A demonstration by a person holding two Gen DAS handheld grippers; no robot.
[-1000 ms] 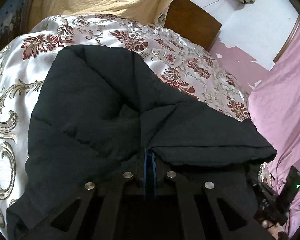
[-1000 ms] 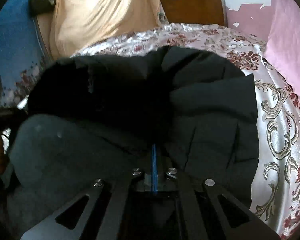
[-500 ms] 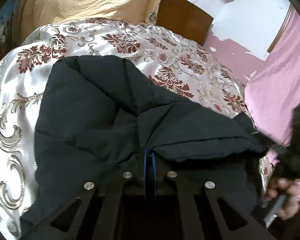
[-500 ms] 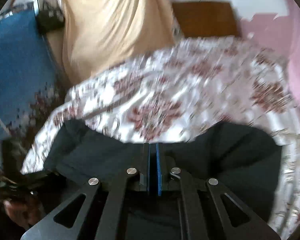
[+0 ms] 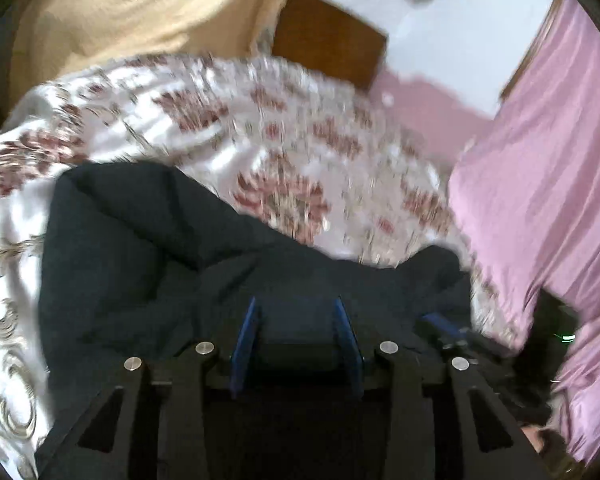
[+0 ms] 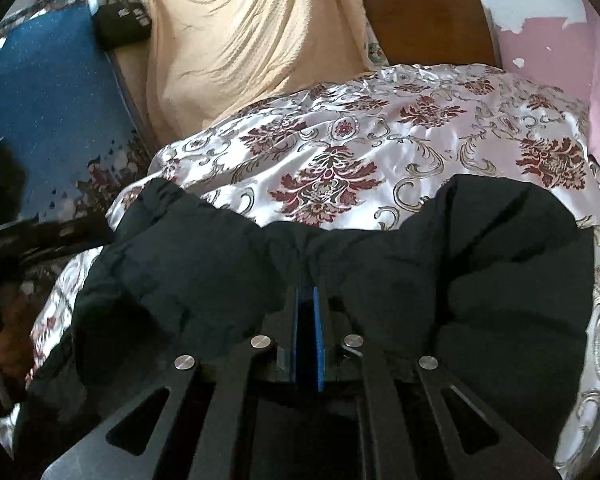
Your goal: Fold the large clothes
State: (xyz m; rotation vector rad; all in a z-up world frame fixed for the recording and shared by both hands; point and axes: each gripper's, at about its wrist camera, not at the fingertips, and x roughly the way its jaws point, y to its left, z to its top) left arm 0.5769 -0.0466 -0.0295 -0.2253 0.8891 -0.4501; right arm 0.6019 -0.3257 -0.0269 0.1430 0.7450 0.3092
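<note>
Left tool [image 5: 296,320] gapes over black garment [image 5: 140,248] (blurred).

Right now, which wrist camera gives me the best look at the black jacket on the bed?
The right wrist view: it is sharp, and the black jacket spreads across the frame with its far edge clear against the floral bedspread. The left wrist view shows the jacket too, but motion-blurred.

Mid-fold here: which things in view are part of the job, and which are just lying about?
Part of the job:
black padded jacket
left tool, open
right tool, closed on the jacket
floral satin bedspread, the folding surface

Just lying about:
beige cloth
wooden headboard
pink curtain
black box
blue mat
</note>
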